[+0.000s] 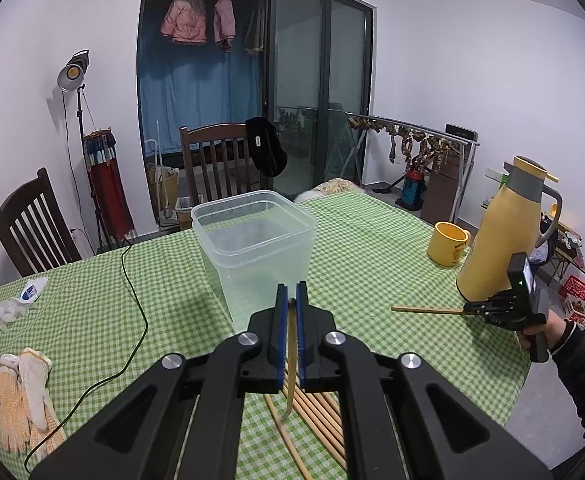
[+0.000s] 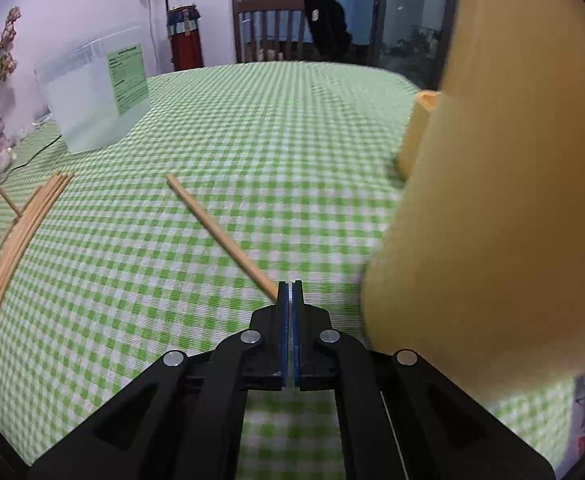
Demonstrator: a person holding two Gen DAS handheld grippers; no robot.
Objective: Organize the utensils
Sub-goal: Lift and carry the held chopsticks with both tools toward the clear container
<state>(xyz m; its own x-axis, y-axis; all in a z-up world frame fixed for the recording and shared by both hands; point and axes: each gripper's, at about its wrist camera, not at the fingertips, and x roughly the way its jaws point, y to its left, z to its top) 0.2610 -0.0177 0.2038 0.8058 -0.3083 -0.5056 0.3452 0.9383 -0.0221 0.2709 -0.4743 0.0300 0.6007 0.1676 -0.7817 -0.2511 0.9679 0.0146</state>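
Note:
My left gripper (image 1: 291, 300) is shut on one wooden chopstick (image 1: 291, 364) that hangs down below the jaws, just in front of the clear plastic container (image 1: 254, 240). Several more chopsticks (image 1: 316, 412) lie on the green checked tablecloth beneath it; they also show in the right wrist view (image 2: 20, 236). My right gripper (image 2: 290, 292) is shut on the end of another chopstick (image 2: 220, 236), which points forward-left low over the cloth. It shows in the left wrist view (image 1: 474, 310) at the right, holding that chopstick (image 1: 428, 310). The container (image 2: 92, 96) stands far left.
A yellow thermos jug (image 1: 504, 232) and a yellow mug (image 1: 448, 244) stand at the right; the jug (image 2: 492, 200) is right beside my right gripper. White work gloves (image 1: 20, 396), a dark cable (image 1: 132, 320) and a packet (image 1: 30, 292) lie at the left. Wooden chairs stand behind the table.

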